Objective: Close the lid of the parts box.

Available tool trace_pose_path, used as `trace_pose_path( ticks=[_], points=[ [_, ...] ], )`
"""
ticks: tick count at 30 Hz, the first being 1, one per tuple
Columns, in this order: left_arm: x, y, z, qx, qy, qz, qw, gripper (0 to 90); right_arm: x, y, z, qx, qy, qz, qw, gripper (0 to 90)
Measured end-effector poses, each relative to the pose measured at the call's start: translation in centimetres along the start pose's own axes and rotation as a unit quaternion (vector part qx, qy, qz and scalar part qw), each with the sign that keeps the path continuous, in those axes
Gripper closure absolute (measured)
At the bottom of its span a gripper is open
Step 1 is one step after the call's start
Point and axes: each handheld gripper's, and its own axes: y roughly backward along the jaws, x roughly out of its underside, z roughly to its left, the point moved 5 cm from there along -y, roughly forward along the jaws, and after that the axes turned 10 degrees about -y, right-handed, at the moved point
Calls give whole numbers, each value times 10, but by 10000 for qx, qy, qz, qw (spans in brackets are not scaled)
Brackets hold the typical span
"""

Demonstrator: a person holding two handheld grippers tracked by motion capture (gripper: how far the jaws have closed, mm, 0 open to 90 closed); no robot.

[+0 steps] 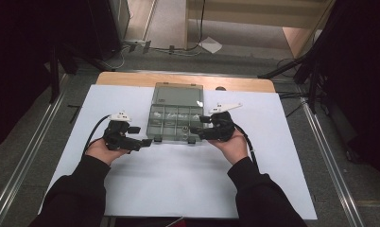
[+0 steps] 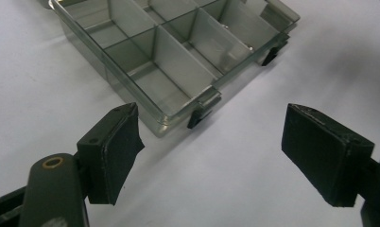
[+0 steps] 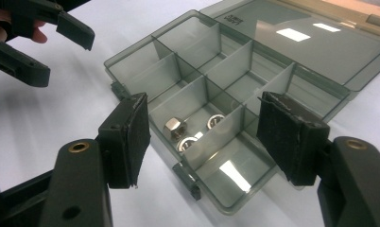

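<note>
A smoky clear compartment box [image 1: 149, 127] lies open on the white sheet, its lid [image 1: 177, 94] flipped flat behind it. In the right gripper view, three metal nuts [image 3: 175, 127] sit in one near compartment of the box [image 3: 131, 56]; the other compartments look empty. My left gripper [image 1: 142, 135] is open just off the box's front left corner. In its own view the left gripper [image 2: 211, 125] faces the corner latch [image 2: 204, 106] with nothing between its pads. My right gripper [image 1: 199, 125] hovers open over the front right part, and in its own view the right gripper [image 3: 204, 111] frames the nuts, its pads pressing on nothing.
A white sheet [image 1: 178, 184] covers most of the wooden table [image 1: 131, 78], with bare room in front of the box and to both sides. Metal rails [image 1: 27, 161] run along the floor on either side. Dark curtains stand at left and right.
</note>
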Motion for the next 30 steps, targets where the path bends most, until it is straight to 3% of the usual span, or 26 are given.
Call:
trace_pose_path(
  ticks=[6, 21, 30],
  points=[
    [-5, -5, 9, -74, 69, -6, 9999, 202, -2, 1, -5, 39, -73, -36, 10000, 366],
    [-25, -20, 29, -276, 3, 26, 9996, 202, -6, 7, -22, 194, -283, -106, 9994, 373],
    [-37, -28, 43, -358, 159, 23, 9992, 202, -10, 0, -30, 312, -375, -18, 9988, 375]
  ],
)
